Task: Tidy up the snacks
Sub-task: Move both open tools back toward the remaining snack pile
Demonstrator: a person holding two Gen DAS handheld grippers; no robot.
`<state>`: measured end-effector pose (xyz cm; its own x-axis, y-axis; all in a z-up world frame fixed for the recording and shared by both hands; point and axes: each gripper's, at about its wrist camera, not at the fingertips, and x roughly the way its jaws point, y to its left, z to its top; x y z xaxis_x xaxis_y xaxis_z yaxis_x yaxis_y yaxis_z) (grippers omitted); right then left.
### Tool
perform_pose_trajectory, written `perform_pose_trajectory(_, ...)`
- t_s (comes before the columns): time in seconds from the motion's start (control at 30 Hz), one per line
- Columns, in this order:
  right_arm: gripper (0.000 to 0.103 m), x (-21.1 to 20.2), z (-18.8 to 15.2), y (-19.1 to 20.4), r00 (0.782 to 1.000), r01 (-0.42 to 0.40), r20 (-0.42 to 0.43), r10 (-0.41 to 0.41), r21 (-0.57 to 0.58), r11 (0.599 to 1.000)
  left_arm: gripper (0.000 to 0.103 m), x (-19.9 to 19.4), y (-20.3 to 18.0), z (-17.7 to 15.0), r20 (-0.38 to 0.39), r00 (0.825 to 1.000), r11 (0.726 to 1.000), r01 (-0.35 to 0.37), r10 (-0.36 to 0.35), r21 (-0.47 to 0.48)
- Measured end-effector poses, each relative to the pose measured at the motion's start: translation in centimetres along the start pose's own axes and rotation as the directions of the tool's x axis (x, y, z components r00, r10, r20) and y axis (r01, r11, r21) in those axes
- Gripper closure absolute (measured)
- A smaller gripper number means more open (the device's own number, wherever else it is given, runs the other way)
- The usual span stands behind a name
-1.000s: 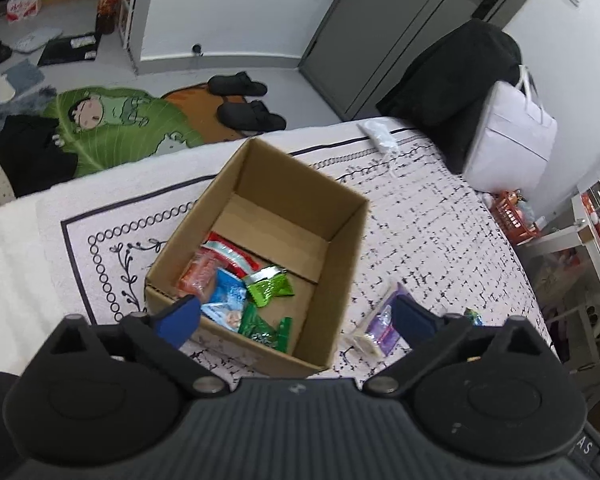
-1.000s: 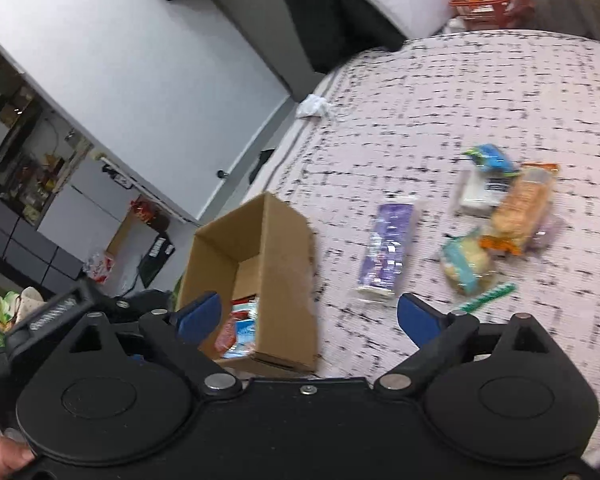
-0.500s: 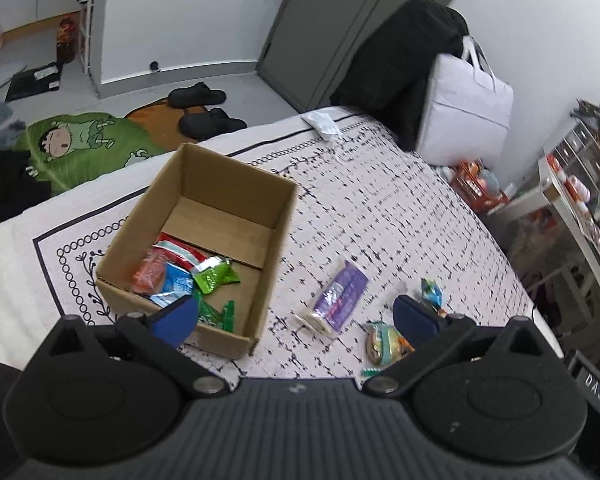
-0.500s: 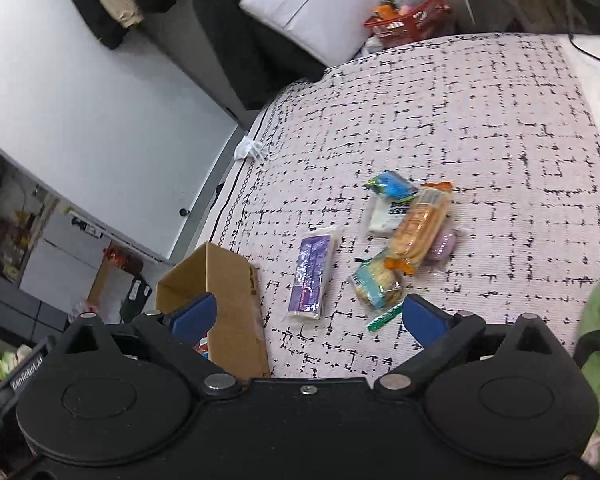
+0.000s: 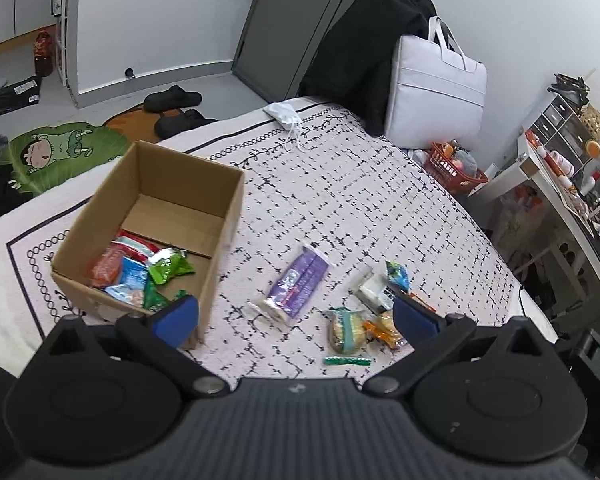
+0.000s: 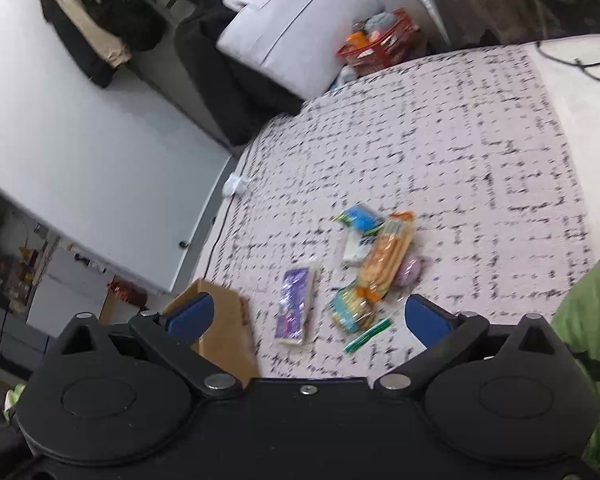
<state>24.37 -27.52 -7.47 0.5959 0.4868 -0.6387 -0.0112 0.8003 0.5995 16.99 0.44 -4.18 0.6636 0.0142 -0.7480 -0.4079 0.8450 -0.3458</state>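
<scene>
Your jaws on both the left gripper (image 5: 296,314) and the right gripper (image 6: 306,316) stand wide and empty, the right having just been opening. Ahead on the bed (image 5: 380,200), the purple packet (image 5: 296,286) lies flat, its long axis running toward the far edge, beside the cardboard box (image 5: 224,232).

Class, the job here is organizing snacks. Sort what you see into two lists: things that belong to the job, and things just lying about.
Belongs to the job:
cardboard box
purple packet
orange packet
green stick

Just lying about:
face mask
white bag
slippers
red basket
</scene>
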Motion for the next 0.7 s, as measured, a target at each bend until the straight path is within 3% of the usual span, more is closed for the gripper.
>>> perform_pose_trajectory(0.43, 0.005, 1.4, 1.1, -3.4, 1.0, 0.019, 0.004, -0.02, 0.105, 0.994, 0.002, 3.3, -3.2, -1.5, -0.018, 0.999, 0.999, 0.033, -0.033, 0.02)
perform_pose_trajectory(0.57, 0.019, 2.7, 1.5, -4.8, 1.0, 0.028, -0.016, -0.026, 0.161, 0.987, 0.006, 5.0, -3.7, -2.0, -0.027, 0.999, 0.999, 0.042, -0.041, 0.016)
perform_pose_trajectory(0.7, 0.025, 3.9, 1.6, -5.5, 0.999, 0.038, -0.032, -0.032, 0.196, 0.98, 0.011, 6.8, -4.0, -2.4, -0.056, 0.997, 0.999, 0.049, -0.049, 0.005)
